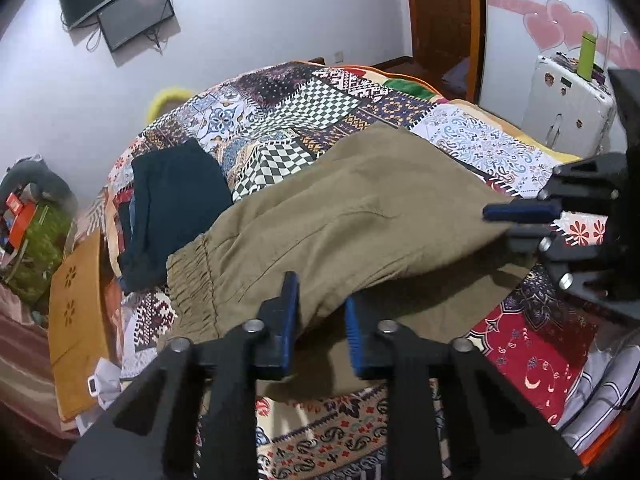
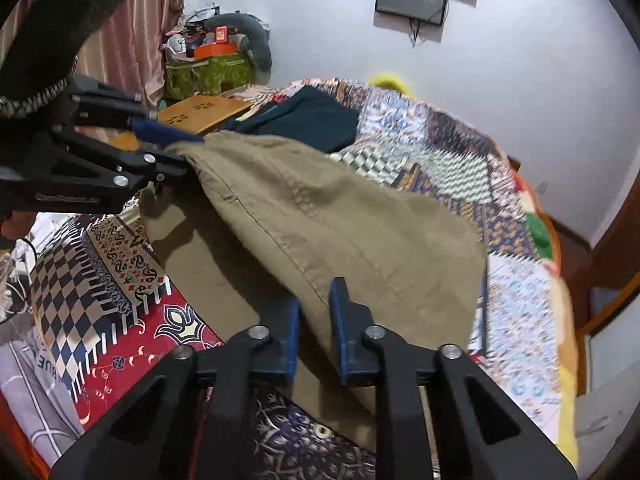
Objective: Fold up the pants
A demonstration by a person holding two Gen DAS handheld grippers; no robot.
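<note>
- The khaki pants (image 1: 352, 216) lie across a patchwork bedspread (image 1: 280, 112) on the bed, their upper layer lifted off the lower layer that stays flat on the cover.
- The left gripper (image 1: 320, 332) has its blue-padded jaws clamped on the near edge of the raised layer, close to the elastic waistband (image 1: 192, 280); cloth fills the gap between the pads.
- In the right wrist view the same left gripper (image 2: 176, 148) enters from the left edge, its tips buried in a corner of the khaki cloth, so the contact itself is hidden.
- The right gripper (image 2: 316, 328) likewise has its jaws closed on the fabric edge; the cloth runs down between the pads and covers their inner faces.
- From the left wrist view the right gripper (image 1: 516, 224) shows at the right edge, pinching the other end of the lifted layer; most of its body is cut off by the frame.
- The pants' legs and cuffs cannot be made out: folds and the fisheye rim conceal them.
- A dark folded garment (image 1: 172, 208) rests on the bedspread just beyond the waistband, near but apart from the khaki.
- The far half of the right wrist view is smeared by motion blur, so the quilt pattern there is hard to read.
</note>
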